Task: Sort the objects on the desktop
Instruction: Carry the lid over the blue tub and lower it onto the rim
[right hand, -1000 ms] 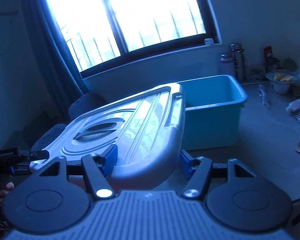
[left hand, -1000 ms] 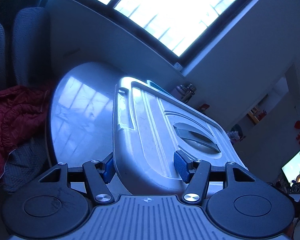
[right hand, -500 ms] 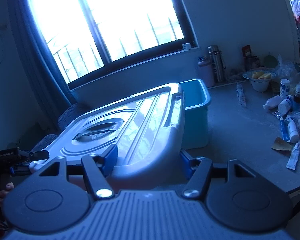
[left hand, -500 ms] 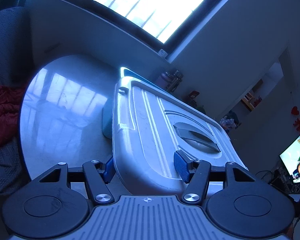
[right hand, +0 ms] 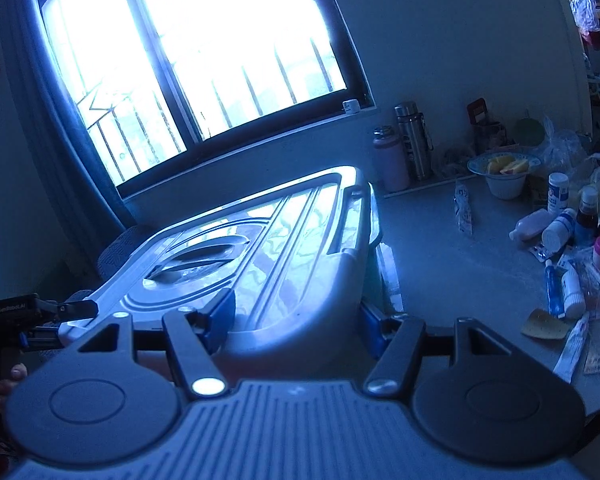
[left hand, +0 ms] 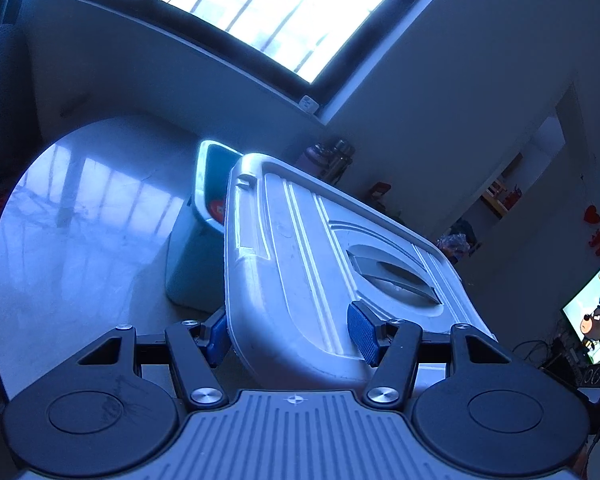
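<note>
1. round table point(left hand: 72, 248), pale and glossy, under the window.
2. grey lid point(left hand: 300, 264) held tilted in the air, in front of the teal bin point(left hand: 192, 264) on the table.
3. left gripper point(left hand: 288, 332) clamped on one lid edge.
4. right gripper point(right hand: 296, 316) clamped on the opposite edge.
5. bottles and tubes point(right hand: 564, 240) scattered on the table's right side.

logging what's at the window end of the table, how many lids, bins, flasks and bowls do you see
grey lid: 1
teal bin: 1
flasks: 2, pink flask and steel flask
bowl: 1
total: 5
</note>
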